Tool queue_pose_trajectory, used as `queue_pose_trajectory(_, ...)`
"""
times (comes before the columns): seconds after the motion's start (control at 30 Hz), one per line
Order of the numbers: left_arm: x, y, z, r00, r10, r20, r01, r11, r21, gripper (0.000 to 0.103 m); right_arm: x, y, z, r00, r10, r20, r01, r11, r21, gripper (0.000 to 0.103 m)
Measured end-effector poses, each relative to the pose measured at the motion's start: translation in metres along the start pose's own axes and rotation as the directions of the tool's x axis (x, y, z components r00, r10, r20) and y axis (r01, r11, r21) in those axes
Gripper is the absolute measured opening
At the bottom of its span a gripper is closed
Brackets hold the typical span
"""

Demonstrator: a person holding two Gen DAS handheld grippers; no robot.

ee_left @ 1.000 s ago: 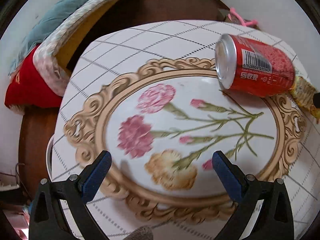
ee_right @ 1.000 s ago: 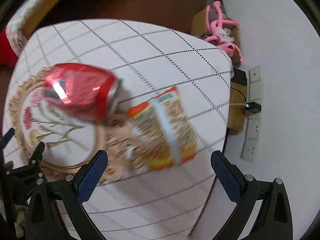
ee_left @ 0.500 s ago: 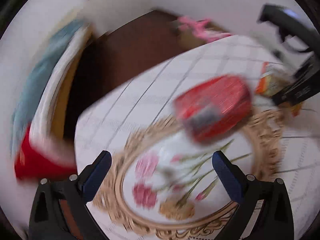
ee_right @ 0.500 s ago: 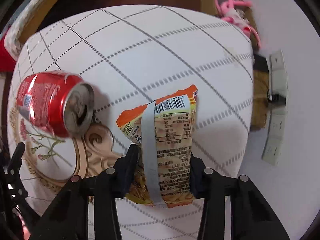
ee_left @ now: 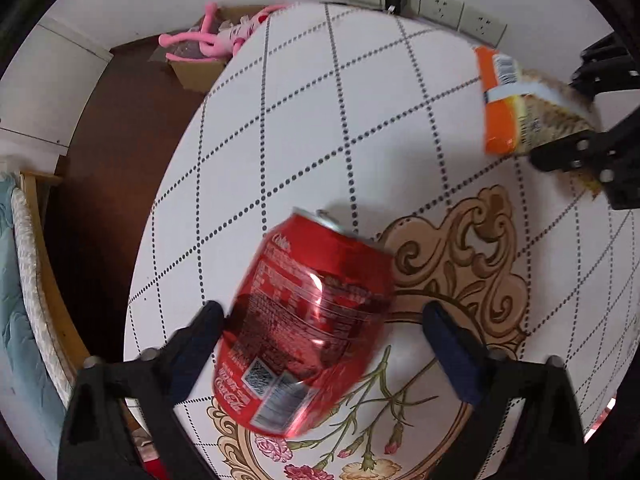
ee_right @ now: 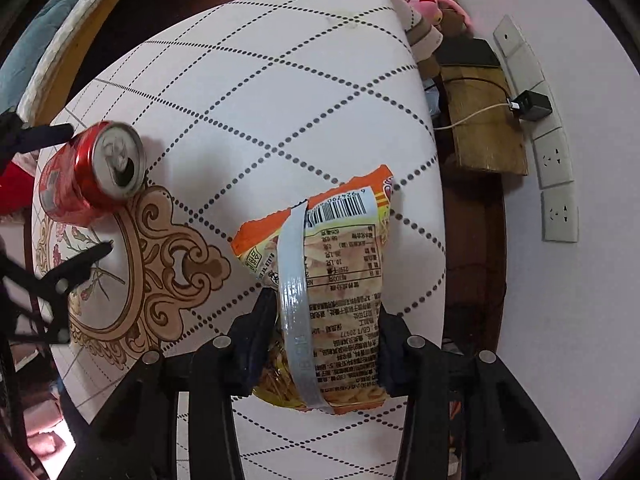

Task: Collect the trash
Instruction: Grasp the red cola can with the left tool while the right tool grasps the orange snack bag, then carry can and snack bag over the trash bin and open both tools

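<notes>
Since a second ago the right claw (ee_right: 320, 344), then spread wide above the snack bag (ee_right: 320, 292), is found clenched on the bag's lower half, a grip already in place half a second ago; the first piece of trash is judged secured. In the left wrist view the bag (ee_left: 516, 112) is seen at the far right with a shadow beneath it, so it is judged lifted off the tabletop (ee_right: 260, 92), though contact cannot be ruled out. The left claw (ee_left: 324, 356), pointed a second ago at the flower medallion with the can up at the right, is now brought astride the red can (ee_left: 308, 320): the can lies on its side on the tabletop, its base nearest the camera, between the blue pads (ee_left: 200, 344). The claw is released; the left pad looks touching or just beside the can wall, the right pad is apart from it. The can is judged next for pickup, with only closing left. Farther off, the can's open top (ee_right: 120, 160) is noted facing the right claw, at the scrolled gold border (ee_right: 172, 256). Beyond the far table edge, a pink plush toy (ee_left: 208, 40) in a cardboard box and wall sockets (ee_left: 440, 12) are recorded. No bin is visible.
</notes>
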State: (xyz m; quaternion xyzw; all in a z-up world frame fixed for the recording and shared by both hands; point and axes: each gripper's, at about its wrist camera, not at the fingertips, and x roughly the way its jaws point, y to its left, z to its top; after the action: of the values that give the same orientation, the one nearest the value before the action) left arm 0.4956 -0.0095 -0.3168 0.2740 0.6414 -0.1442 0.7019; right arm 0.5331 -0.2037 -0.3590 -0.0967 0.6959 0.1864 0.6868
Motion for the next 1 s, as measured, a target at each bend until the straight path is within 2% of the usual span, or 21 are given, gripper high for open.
queue_pose_trajectory(0.13, -0.002, 0.01, -0.006, 0.998, -0.065, 0.019, 0.067, 0.989, -0.133, 0.073, 0.001, 0.006, 0.001, 1.0, -0.025, 0.017, 0.025, 1.0, -0.013, 0.045)
queue_pose_trajectory(0.2, -0.006, 0.011, -0.012, 0.997, -0.062, 0.05, 0.07, 0.978, -0.199, 0.068, 0.001, 0.011, 0.003, 0.999, -0.029, 0.03, 0.03, 0.999, -0.022, 0.041)
queue_pose_trajectory(0.23, -0.01, 0.011, -0.017, 0.996, -0.051, 0.069, 0.066, 0.969, -0.239, 0.065, 0.001, 0.012, 0.003, 0.999, -0.029, 0.037, 0.03, 0.999, -0.026, 0.036)
queue_pose_trajectory(0.3, -0.015, 0.01, -0.027, 0.995, -0.037, 0.091, 0.064, 0.944, -0.323, 0.063, 0.0, 0.017, -0.001, 0.998, -0.023, 0.054, 0.025, 0.999, -0.033, 0.034)
queue_pose_trajectory(0.43, -0.032, 0.003, -0.064, 0.989, -0.023, 0.146, 0.091, 0.872, -0.482, 0.06, -0.004, 0.034, -0.015, 0.996, -0.024, 0.092, 0.029, 0.998, -0.049, 0.032)
queue_pose_trajectory(0.5, -0.045, 0.0, -0.081, 0.984, -0.03, 0.176, 0.123, 0.829, -0.545, 0.059, -0.009, 0.044, -0.025, 0.994, -0.001, 0.111, 0.007, 0.999, -0.051, 0.031)
queue_pose_trajectory(0.6, -0.069, -0.005, -0.114, 0.974, 0.005, 0.226, 0.142, 0.766, -0.627, 0.059, -0.018, 0.066, -0.04, 0.99, 0.046, 0.135, -0.038, 0.997, -0.062, 0.031)
queue_pose_trajectory(0.73, -0.107, -0.003, -0.173, 0.954, 0.086, 0.286, 0.152, 0.684, -0.713, 0.058, -0.037, 0.11, -0.06, 0.978, 0.106, 0.179, -0.087, 0.99, -0.11, 0.03)
queue_pose_trajectory(0.9, -0.16, 0.011, -0.248, 0.924, 0.179, 0.338, 0.168, 0.604, -0.779, 0.057, -0.072, 0.175, -0.077, 0.956, 0.185, 0.228, -0.143, 0.971, -0.192, 0.03)
queue_pose_trajectory(1.0, -0.188, 0.027, -0.297, 0.905, 0.235, 0.355, 0.174, 0.557, -0.812, 0.057, -0.1, 0.233, -0.092, 0.936, 0.247, 0.249, -0.18, 0.947, -0.265, 0.03)
